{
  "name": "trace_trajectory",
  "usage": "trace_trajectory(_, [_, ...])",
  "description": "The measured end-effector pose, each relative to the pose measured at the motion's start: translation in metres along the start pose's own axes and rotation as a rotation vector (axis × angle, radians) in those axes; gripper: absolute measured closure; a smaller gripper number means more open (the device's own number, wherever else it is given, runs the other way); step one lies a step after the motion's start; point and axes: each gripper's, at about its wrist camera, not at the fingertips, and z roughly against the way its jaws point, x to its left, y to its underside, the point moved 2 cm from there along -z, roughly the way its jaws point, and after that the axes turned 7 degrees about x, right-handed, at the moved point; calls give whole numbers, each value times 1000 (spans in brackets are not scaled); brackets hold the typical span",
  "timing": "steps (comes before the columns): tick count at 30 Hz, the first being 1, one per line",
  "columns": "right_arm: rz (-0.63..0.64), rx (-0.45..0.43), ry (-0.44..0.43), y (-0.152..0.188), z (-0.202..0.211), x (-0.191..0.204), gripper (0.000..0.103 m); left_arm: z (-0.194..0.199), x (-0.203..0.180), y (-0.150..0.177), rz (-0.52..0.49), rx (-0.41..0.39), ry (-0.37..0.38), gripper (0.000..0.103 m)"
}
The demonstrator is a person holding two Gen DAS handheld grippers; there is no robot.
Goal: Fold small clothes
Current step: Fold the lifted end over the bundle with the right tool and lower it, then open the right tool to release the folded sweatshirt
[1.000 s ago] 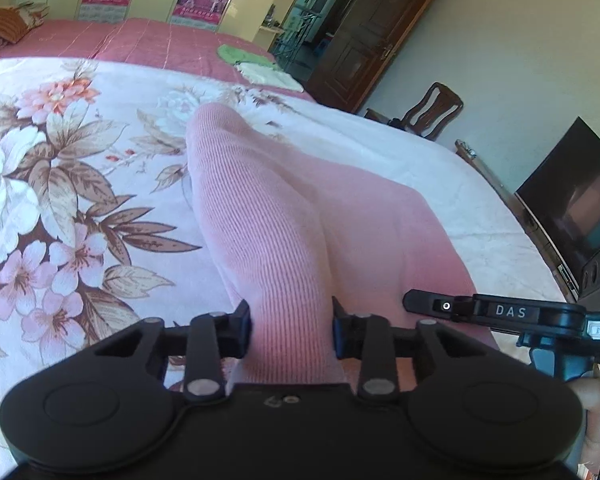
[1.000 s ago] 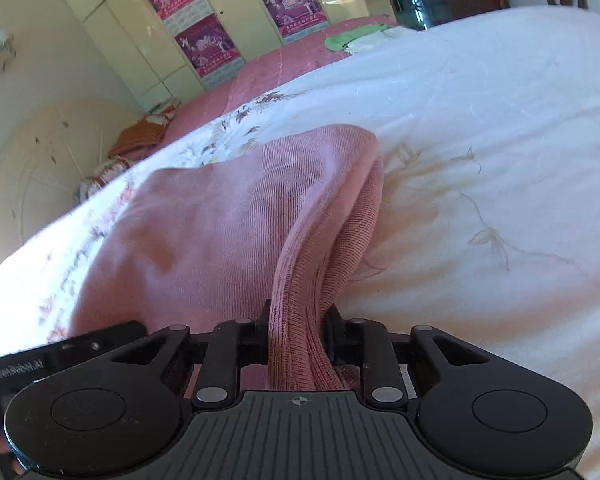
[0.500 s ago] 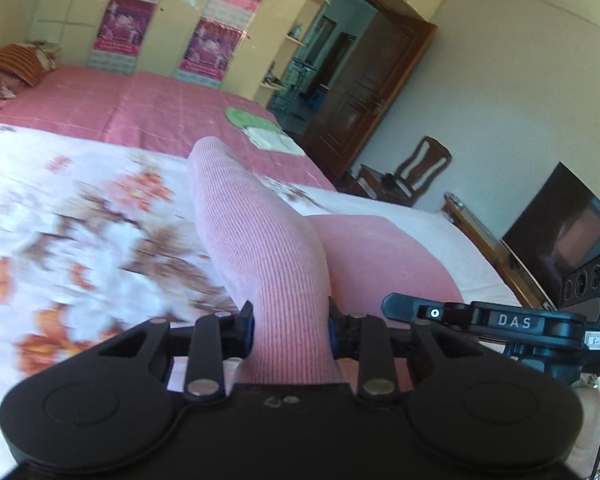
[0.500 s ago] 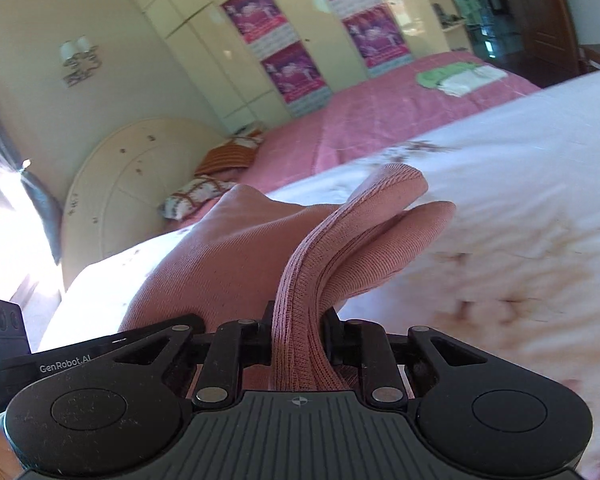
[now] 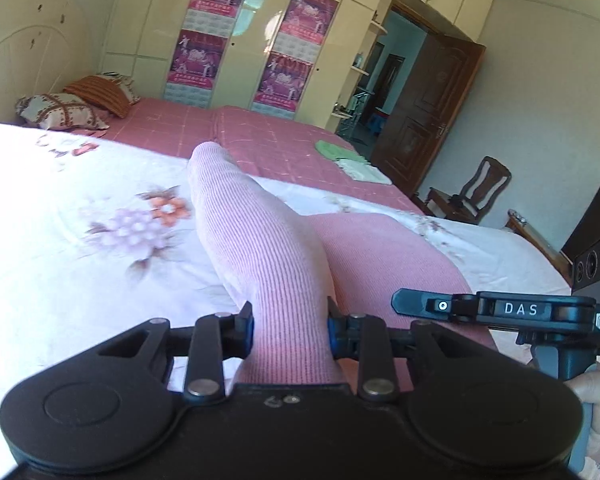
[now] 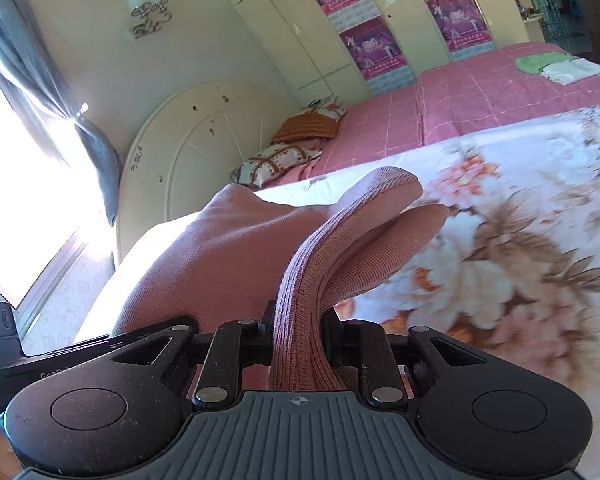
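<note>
Left wrist view: your left gripper has its jaws drawn in narrow and pinched on a ribbed edge of the pink garment, which rises from the jaws as a thick fold and drapes rightward toward your right gripper, seen here from the side. In the right wrist view that gripper clamps a bunched, ribbed fold of the same pink garment, jaws close together with cloth filling the gap. The garment hangs stretched between your two grippers, lifted above the floral bedspread. Beyond the garment, the pink checked bed cover carries a green cloth and a white cloth lying side by side. Farther off stand the cream wardrobe with its posters and a wooden chair near the door.
</note>
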Motion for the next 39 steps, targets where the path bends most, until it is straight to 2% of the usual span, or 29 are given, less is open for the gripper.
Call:
trace_trajectory(5, [-42,73,58,22,-38,-12,83,-19,45,25,21,78,-57,71])
trace_trajectory(8, [-106,94,82,34,-46,-35,83,-27,59,42,28,71,-65,57])
trace_trajectory(9, [-126,97,86,36,-47,-40,82,-26,58,44,27,61,-81,46])
trace_trajectory(10, [-140,93,96,37,-47,-44,78,-25,58,44,36,62,-101,37])
trace_trajectory(11, [-152,81,114,37,-43,-45,74,-22,59,44,55,65,-106,36])
trace_trajectory(12, [-159,70,126,36,-39,-46,69,-18,61,44,77,67,-107,35])
trace_trajectory(18, [-88,43,161,28,-1,-27,69,15,59,55,49,54,-129,36])
trace_trajectory(22, [-62,70,129,50,26,-14,69,30,54,70,40,64,-151,37])
trace_trajectory(25, [-29,93,126,69,35,-3,69,26,51,85,54,104,-147,38])
trace_trajectory(28, [48,151,240,90,23,-1,69,21,51,98,86,126,-137,39])
trace_trajectory(30, [92,177,318,102,14,-8,76,21,50,101,91,124,-137,39])
trace_trajectory(33, [-26,154,278,106,17,-28,76,22,46,102,84,132,-128,39])
trace_trajectory(36, [-30,149,296,106,21,-22,75,31,43,104,82,129,-131,39])
trace_trajectory(39, [-51,77,282,104,38,-5,75,37,41,105,101,119,-139,37])
